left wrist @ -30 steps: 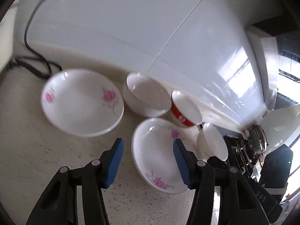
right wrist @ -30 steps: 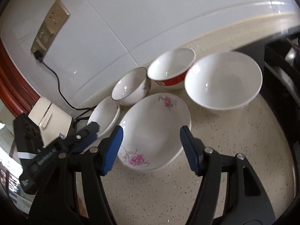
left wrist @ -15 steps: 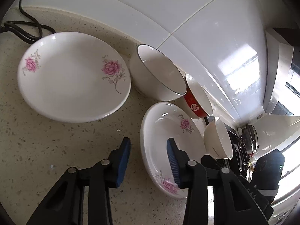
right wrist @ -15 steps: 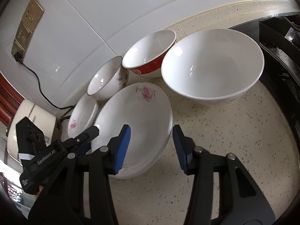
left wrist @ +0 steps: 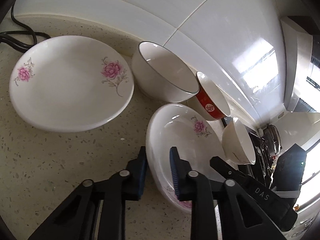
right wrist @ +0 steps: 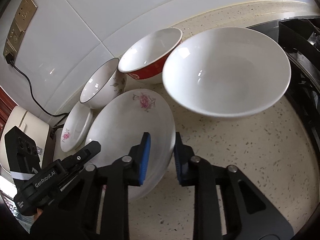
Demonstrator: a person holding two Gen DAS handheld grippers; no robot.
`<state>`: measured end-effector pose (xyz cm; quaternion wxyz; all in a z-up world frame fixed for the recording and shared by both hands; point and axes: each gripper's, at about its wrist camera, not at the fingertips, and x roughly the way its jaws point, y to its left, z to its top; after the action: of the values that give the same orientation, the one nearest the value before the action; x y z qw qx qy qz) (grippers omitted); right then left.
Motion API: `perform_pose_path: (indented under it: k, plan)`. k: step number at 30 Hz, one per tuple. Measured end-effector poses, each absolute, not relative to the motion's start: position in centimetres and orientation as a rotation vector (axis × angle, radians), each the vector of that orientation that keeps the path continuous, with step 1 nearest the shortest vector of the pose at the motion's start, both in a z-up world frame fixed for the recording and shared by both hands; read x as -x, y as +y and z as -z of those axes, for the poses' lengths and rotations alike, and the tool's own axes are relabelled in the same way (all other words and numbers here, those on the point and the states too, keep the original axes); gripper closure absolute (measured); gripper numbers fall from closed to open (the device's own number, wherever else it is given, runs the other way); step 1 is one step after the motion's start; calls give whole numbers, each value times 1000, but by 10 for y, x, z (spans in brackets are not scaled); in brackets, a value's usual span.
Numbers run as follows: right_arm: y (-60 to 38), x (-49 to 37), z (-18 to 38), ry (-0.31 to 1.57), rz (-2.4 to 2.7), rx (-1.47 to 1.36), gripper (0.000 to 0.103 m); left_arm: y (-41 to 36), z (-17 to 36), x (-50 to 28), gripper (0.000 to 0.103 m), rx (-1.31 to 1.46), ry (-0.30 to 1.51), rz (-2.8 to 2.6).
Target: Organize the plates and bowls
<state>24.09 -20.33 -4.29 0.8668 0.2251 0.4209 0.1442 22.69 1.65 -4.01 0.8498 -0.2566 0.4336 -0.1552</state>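
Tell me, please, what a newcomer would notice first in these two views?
Both grippers, the left gripper and the right gripper, pinch opposite rims of one flowered plate on the speckled counter, their jaws having just closed. The big white bowl sits right of it near the stove. Behind stand a red bowl and a dark-rimmed bowl by the tiled wall; a second flowered plate lies to the left.

The right tongs (right wrist: 161, 156) have just been closing and are now being pressed onto the right rim of the flowered plate (right wrist: 128, 128), one blue pad (right wrist: 144, 158) inside, the other outside. The plate's opposite edge is being reached by the left tongs (right wrist: 88, 150). A large white bowl (right wrist: 226, 74) is being seen just beside it on the speckled tabletop (right wrist: 240, 150).
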Motion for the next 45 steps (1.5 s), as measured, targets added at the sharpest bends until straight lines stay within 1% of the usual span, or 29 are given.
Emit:
perform_pose_path:
  k: [1,3,14,45]
  plan:
    - [-204,-241,43,881,-298,-467,82,17,41,-227,89,541,915,323]
    - [-203,-240,42,882,-290,-450,85,19,42,-227,92,535,919,312]
    - [-189,-234,38,871,-300,-386,87,24,39,-223,93,512,925,271]
    - [-203,-216,17,816,-380,-400,87,36,5,-198,93,465,890,219]
